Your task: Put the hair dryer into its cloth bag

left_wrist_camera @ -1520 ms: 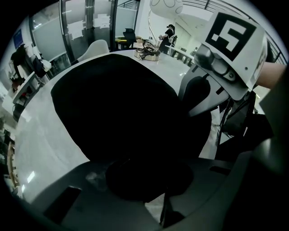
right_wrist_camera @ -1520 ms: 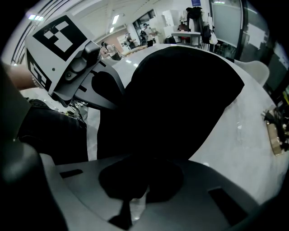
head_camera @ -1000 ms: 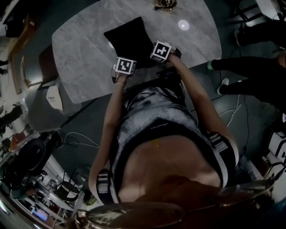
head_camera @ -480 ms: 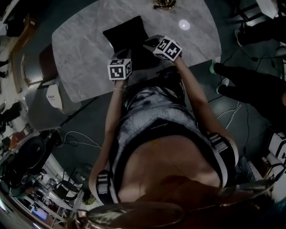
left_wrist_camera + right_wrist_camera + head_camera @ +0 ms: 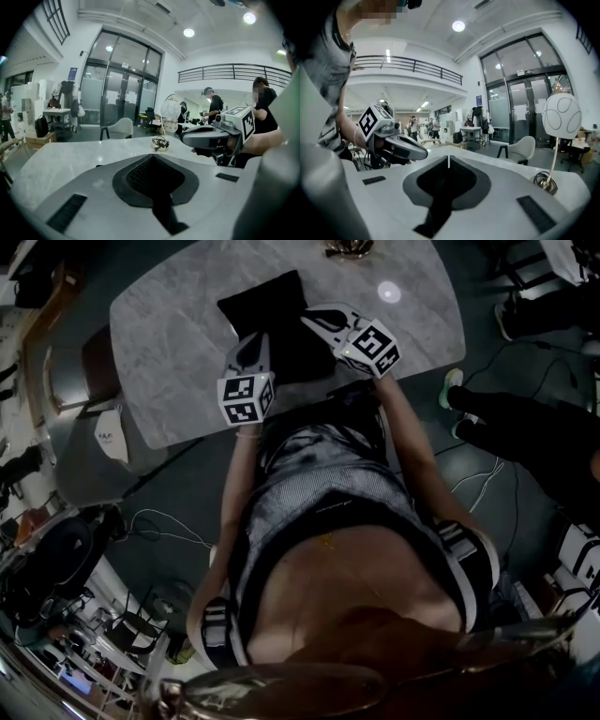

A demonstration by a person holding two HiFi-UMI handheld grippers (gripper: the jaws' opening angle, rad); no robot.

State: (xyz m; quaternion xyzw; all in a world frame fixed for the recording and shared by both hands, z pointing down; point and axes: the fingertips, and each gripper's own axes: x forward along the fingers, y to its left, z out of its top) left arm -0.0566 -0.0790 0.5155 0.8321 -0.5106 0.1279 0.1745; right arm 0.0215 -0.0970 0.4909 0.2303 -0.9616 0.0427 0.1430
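Both closed, empty: left hand-held gripper [image 5: 256, 339], right hand-held gripper [image 5: 311, 318], near-level above cloth bag [image 5: 270, 304].

The tabletop [image 5: 159, 343] is pale grey marble with faint veining. At the upper middle of the head view, the cloth bag [image 5: 272, 310] is plain black. The left claw [image 5: 256, 339] and right claw [image 5: 310, 317] are light grey and black, and each carries black-and-white square markers.

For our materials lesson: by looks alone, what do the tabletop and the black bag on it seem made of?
The tabletop looks like polished marble or marble-look stone: grey veining, a bright lamp reflection. The black bag is likely matte cloth: no shine, soft corners.
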